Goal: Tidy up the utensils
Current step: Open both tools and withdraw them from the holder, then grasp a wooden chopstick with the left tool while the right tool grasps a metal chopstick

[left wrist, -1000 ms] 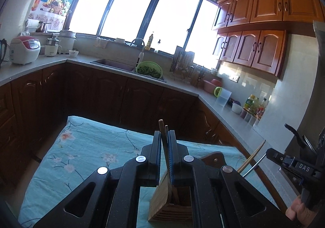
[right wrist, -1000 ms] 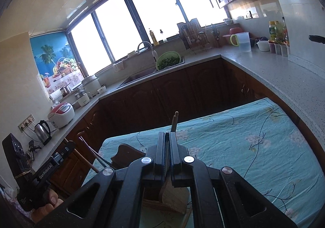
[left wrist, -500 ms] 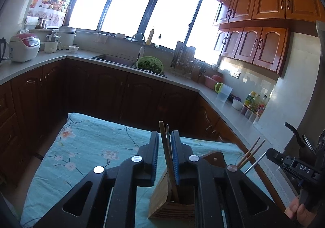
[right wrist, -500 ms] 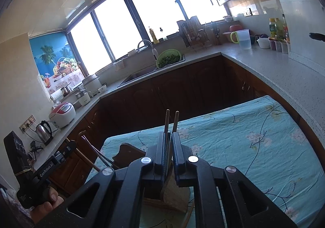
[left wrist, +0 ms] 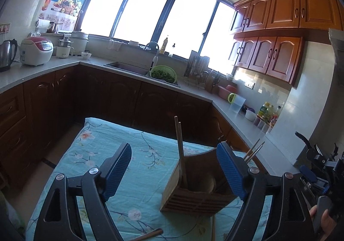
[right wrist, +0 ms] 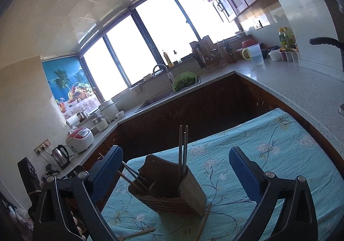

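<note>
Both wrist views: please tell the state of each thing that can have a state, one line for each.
Left tool: open, nothing between the jaws, just opened.
Right tool: open, holding nothing, just opened.
Wooden holder: upright on the cloth.
Chopsticks: standing in the holder, released.
Loose utensils: lying on the cloth.

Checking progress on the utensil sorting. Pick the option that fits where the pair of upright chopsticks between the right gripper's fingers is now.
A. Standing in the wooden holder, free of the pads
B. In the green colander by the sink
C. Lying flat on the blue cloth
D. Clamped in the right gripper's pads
A: the chopsticks stand in the wooden holder, while the right gripper has just been opening and its pads stand clear of them.
</note>
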Tool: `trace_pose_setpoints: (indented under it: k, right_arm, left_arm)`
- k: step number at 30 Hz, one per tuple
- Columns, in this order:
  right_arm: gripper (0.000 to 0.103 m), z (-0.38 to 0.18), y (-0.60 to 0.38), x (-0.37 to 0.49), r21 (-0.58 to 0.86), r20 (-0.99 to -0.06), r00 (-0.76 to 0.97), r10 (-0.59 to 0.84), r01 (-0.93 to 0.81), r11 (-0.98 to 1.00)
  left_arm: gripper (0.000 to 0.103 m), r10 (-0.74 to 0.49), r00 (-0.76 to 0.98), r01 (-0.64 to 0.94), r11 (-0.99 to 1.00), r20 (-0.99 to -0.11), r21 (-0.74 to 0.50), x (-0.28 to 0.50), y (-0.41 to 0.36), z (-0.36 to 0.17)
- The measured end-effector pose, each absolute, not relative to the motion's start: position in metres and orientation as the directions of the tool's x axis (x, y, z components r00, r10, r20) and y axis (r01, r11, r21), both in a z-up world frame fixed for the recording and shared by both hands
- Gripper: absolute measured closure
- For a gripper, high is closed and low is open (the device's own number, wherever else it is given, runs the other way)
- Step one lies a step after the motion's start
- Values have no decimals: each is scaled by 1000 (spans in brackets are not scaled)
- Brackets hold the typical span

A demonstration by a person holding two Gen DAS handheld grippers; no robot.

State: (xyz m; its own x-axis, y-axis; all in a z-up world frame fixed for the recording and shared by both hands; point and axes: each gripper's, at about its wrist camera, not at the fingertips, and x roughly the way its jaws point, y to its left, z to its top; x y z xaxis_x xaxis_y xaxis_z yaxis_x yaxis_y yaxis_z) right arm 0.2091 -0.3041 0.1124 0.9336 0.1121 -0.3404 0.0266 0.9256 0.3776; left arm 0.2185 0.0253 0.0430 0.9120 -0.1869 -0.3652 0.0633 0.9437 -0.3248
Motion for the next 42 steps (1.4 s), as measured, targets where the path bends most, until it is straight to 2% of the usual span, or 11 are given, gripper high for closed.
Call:
trace_pose_setpoints:
  k: [10,20,26,28,31,34,36,37,39,42]
  right_arm:
    - [3,89,-320,141,376,-393,917,65,95,922]
    - [3,61,-326,93,351,-456,890,33,146,925]
    - [3,49,-332,78,351,-476,879,22,167,921]
    - [3,45,-334,76,347,-482,876,15,175,922]
    - [4,37,-335,79,342,-506,863,11,189,920]
    - [9,29,-335,81,343,-526,851,15,196,919]
    - [13,26,-335,82,340,-537,843,13,203,918]
    - [17,24,-335,83,342,-541,841,14,204,917]
    - [21,22,-336,84,341,-551,834,13,212,916]
    - [25,17,-338,86,348,-558,829,15,217,912]
  left_arm:
    - [20,-236,866,108,949,-442,-295,169,12,37]
    - [20,-288,784,167,951,-549,-261,157,-13,24]
    - [22,-299,687,239,954,-662,-182,170,-49,6]
    - [27,-293,648,268,952,-703,-150,178,-68,-4]
    - [42,-282,593,311,944,-754,-108,191,-95,-20]
    - [62,-251,541,338,939,-803,-66,207,-116,-41]
    - [80,-231,507,355,934,-830,-43,217,-126,-53]
    - [82,-212,535,359,933,-818,-8,216,-128,-54]
    - [94,-187,530,361,932,-827,20,218,-130,-53]
    - [95,-178,529,340,940,-829,15,210,-118,-50]
